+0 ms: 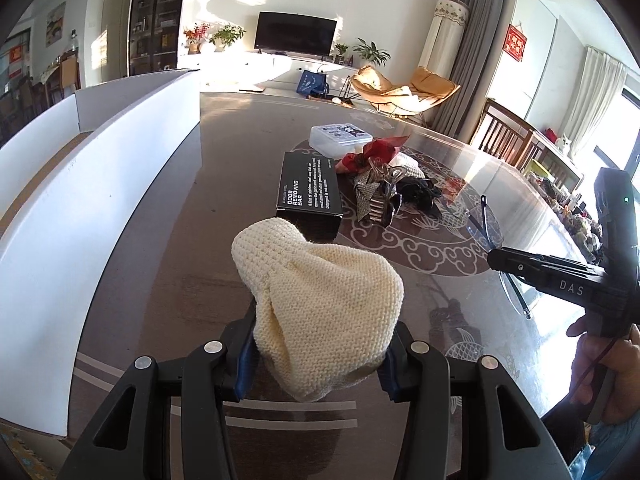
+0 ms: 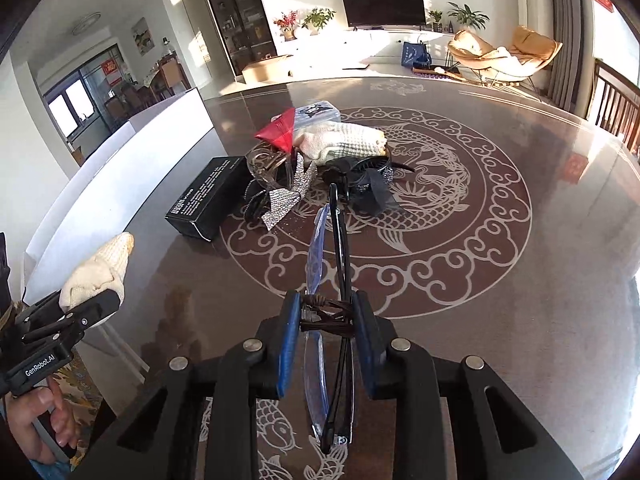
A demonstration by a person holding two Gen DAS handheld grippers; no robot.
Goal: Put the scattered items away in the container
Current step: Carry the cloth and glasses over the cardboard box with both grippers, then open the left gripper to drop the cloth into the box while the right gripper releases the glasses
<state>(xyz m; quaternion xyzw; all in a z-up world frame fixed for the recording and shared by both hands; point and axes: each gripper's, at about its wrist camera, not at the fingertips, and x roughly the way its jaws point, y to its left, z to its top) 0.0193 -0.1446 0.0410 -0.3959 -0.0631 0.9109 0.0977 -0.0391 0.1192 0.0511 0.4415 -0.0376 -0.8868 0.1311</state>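
Two grippers clamped, left gripper (image 1: 318,354) on knit hat (image 1: 320,304), right gripper (image 2: 326,334) on eyeglasses (image 2: 334,280)

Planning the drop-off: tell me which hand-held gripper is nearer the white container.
Left. The left hand-held gripper, shut on the cream knit item, sits beside the white container; the right hand-held gripper, holding the glasses, is farther out over the table.
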